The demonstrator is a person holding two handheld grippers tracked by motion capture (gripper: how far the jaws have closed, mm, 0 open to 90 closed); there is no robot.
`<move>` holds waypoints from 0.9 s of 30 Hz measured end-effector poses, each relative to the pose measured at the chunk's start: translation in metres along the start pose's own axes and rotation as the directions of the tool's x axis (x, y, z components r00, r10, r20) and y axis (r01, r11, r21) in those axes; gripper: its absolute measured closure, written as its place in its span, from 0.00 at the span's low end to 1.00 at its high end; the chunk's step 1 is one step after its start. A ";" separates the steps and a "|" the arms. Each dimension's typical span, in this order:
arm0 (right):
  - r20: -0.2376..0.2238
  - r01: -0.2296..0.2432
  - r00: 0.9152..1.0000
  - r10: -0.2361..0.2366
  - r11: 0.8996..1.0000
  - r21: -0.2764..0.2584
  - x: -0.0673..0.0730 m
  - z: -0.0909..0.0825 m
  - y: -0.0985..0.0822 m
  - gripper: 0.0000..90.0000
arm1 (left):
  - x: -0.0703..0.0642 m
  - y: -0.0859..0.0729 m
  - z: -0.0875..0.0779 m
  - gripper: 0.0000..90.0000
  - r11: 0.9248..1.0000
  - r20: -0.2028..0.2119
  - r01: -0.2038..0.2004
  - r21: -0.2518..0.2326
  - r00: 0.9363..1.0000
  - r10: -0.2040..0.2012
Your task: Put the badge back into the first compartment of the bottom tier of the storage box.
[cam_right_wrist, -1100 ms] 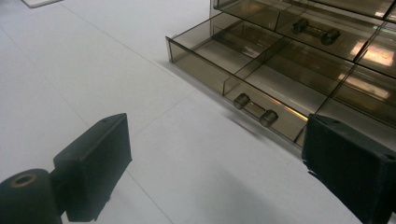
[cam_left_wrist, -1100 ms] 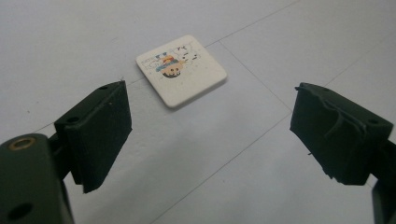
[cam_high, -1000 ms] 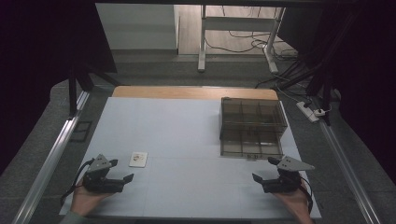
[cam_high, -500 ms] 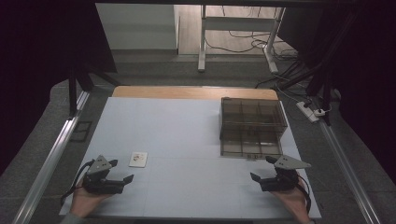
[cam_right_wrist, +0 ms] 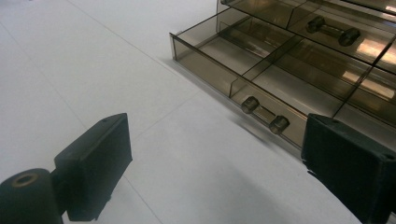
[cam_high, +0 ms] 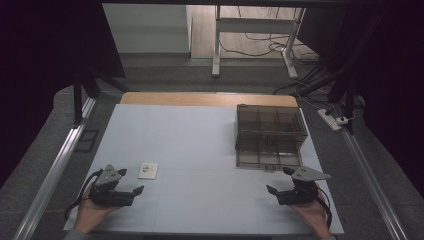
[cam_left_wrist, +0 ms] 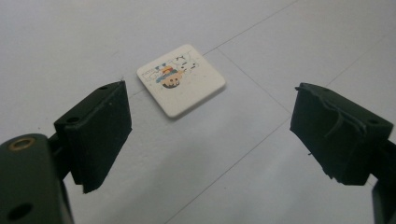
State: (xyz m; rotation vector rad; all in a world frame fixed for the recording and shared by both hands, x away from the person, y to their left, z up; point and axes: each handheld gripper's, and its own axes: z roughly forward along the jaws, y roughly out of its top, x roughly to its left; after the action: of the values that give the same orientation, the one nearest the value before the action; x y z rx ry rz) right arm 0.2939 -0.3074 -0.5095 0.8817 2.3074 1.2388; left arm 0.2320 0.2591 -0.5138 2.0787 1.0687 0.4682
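Note:
A small white square card point(cam_high: 148, 170) with a colourful cartoon print lies flat on the pale blue table top point(cam_high: 200, 140). My left gripper point(cam_high: 132, 181) is held low at the front left, just short of the card, and is open. In the left gripper view the card point(cam_left_wrist: 181, 79) lies ahead of the wide-apart jaws of that gripper point(cam_left_wrist: 210, 121), apart from both. A smoky transparent drawer box point(cam_high: 270, 125) stands at the right, its lowest drawer point(cam_right_wrist: 261, 70) pulled out, with a bar handle point(cam_right_wrist: 264, 116). My right gripper point(cam_high: 278, 181) point(cam_right_wrist: 219, 158) is open, just in front of that drawer, holding nothing.
A wooden strip point(cam_high: 207, 98) runs along the table's far edge. Metal rails point(cam_high: 55, 170) flank both sides. Cables and a power strip point(cam_high: 330, 119) lie on the floor at the right. A table frame point(cam_high: 255, 30) stands beyond.
My right gripper has shifted slightly left and toward the front edge. The left gripper and the card have stayed about where they were.

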 end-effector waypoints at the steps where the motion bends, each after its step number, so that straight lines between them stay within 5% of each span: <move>1: 0.000 0.000 1.000 0.000 1.000 0.000 0.000 0.000 0.000 0.09 | 0.000 0.001 0.000 0.14 1.000 -0.003 -0.005 0.002 1.000 0.005; 27: 0.001 -0.006 1.000 0.006 1.000 0.011 0.000 0.002 -0.001 0.09 | 0.013 0.036 0.009 0.15 0.997 -0.023 -0.077 0.015 0.997 0.078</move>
State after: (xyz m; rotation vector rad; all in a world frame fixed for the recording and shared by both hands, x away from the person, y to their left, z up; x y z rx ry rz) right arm 0.2947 -0.3069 -0.5117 0.8934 2.3150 1.2285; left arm 0.2642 0.2523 -0.4931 2.1377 1.0104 0.5260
